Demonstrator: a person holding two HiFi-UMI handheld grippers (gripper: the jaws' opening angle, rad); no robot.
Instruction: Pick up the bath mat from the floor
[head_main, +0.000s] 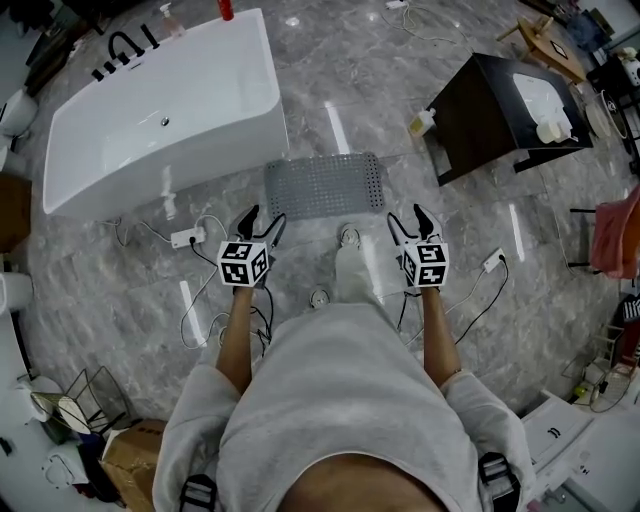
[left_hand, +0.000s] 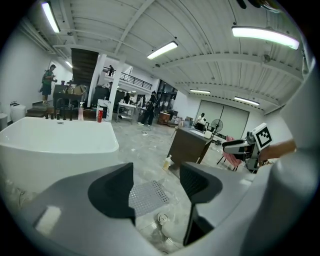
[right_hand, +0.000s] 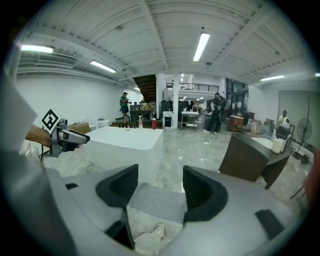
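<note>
So the bath mat (head_main: 325, 185) hasn't been touched yet. It's lying flat on the floor (head_main: 350, 60), right by the end of the white bathtub (head_main: 160, 110), which makes sense since that's where you'd step out. It's grey and full of little holes.

The person stands just behind the mat's near edge with one foot (head_main: 348, 242) poking forward between the two tools. The left gripper (head_main: 263, 218) sits just short of the mat's near left corner and the right gripper (head_main: 407, 216) just short of the near right corner. They're spaced about as wide as the mat itself. My guess is that's deliberate: a floppy mat sags if you grab one corner, so you take both corners at once.

Both sets of jaws are spread fairly wide with nothing in them. In each gripper view you can see the mat through the gap, still out ahead on the floor and not between the pads. Both tools tilt down toward it, so this looks like the approach step.

One thing I'd watch is the white cables and a power strip (head_main: 186, 238) on the floor near the left side. The mat might also cling to that polished stone, so peeling it up from the near edge seems smarter than a straight yank.
</note>
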